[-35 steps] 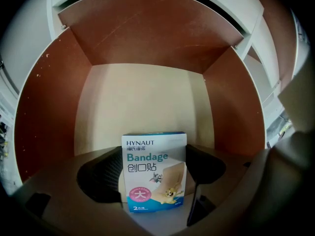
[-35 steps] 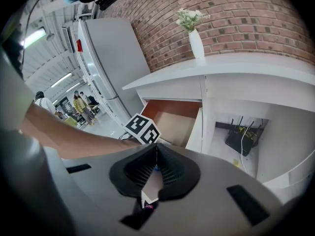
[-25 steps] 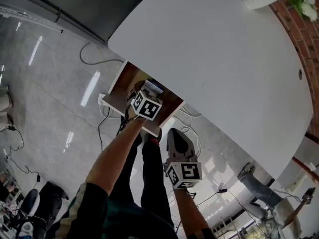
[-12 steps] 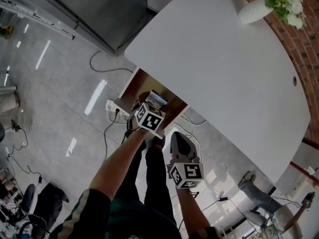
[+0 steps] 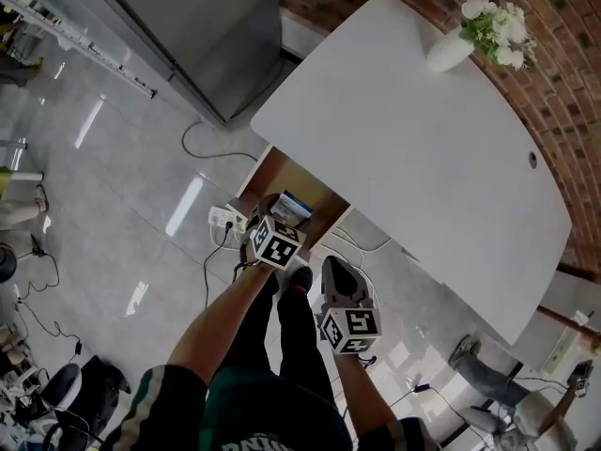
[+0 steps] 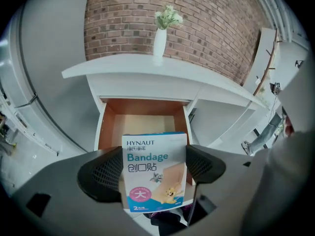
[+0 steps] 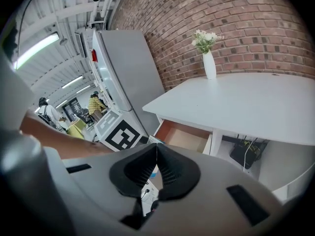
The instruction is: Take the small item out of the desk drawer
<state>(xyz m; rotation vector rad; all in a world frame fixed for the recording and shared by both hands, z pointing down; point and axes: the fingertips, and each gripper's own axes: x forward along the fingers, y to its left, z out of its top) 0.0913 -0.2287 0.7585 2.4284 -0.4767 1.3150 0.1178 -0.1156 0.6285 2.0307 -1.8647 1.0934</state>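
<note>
My left gripper (image 6: 153, 170) is shut on a blue and white bandage box (image 6: 154, 171), held upright in front of the open wooden drawer (image 6: 142, 123) of the white desk (image 6: 162, 65). In the head view the bandage box (image 5: 292, 206) sits just past the left gripper (image 5: 280, 216), above the open drawer (image 5: 293, 185). The drawer's inside looks bare in the left gripper view. My right gripper (image 7: 156, 165) has its jaws pressed together with nothing between them; the head view shows the right gripper (image 5: 335, 272) below and to the right of the drawer.
A white vase with flowers (image 5: 474, 32) stands at the desk's far corner by the brick wall (image 7: 256, 18). A power strip and cables (image 5: 225, 220) lie on the floor left of the drawer. A grey cabinet (image 5: 197, 26) stands at the back left.
The left gripper with the bandage box has drawn back a little from the drawer toward me. The head view has shifted, showing more wall and vase. The right gripper keeps its place.
</note>
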